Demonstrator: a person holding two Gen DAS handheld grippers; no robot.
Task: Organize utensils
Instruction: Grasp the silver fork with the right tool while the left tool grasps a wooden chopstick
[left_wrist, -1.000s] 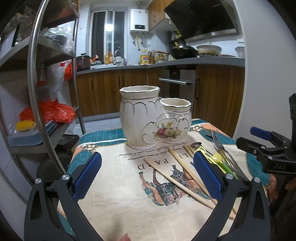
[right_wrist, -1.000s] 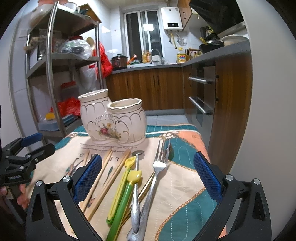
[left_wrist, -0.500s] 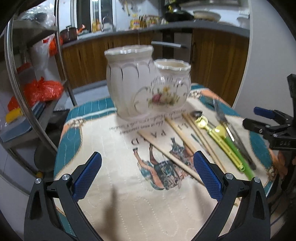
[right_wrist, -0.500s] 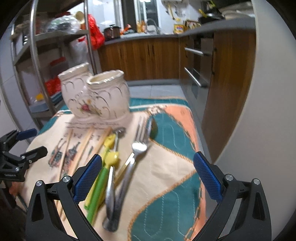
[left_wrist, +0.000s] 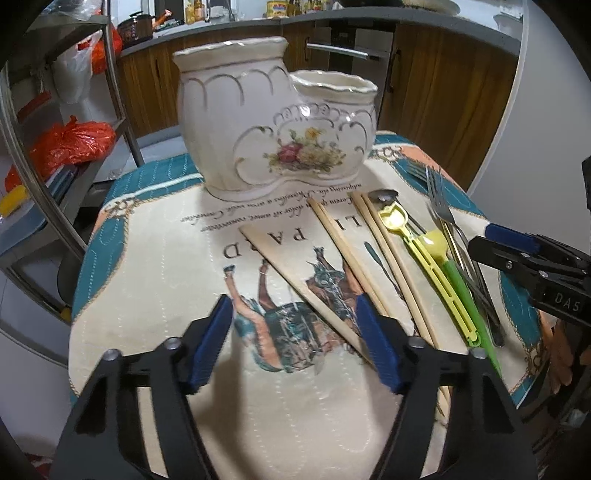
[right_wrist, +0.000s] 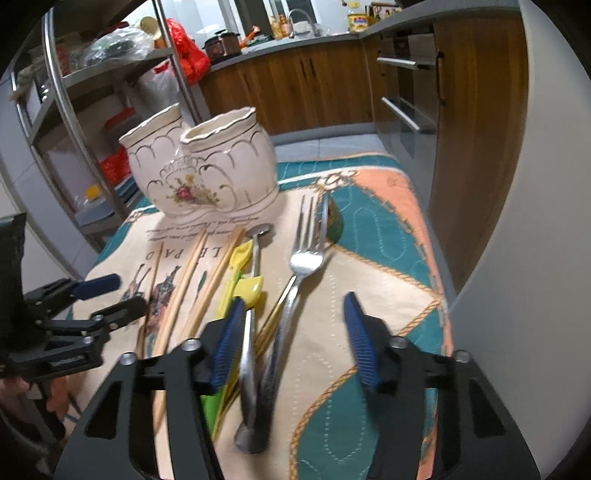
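A white ceramic two-pot utensil holder (left_wrist: 273, 129) with a flower print stands at the far side of the table; it also shows in the right wrist view (right_wrist: 201, 166). Wooden chopsticks (left_wrist: 306, 284) lie in front of it, beside yellow and green plastic utensils (left_wrist: 436, 266), a metal spoon (right_wrist: 253, 295) and a fork (right_wrist: 301, 266). My left gripper (left_wrist: 295, 339) is open, low over the slanted chopstick, whose near end lies between its pads. My right gripper (right_wrist: 293, 339) is open, astride the fork and spoon handles. Neither grips anything.
A printed cloth (left_wrist: 155, 258) covers the small table. A metal shelf rack (left_wrist: 48, 155) with orange bags stands to the left. Wooden kitchen cabinets (right_wrist: 306, 81) and an oven are behind. A white wall (right_wrist: 524, 221) is close on the right.
Both grippers have tilted down and moved closer to the utensils. Their jaws have narrowed from wide open. The utensils and holder have not moved.
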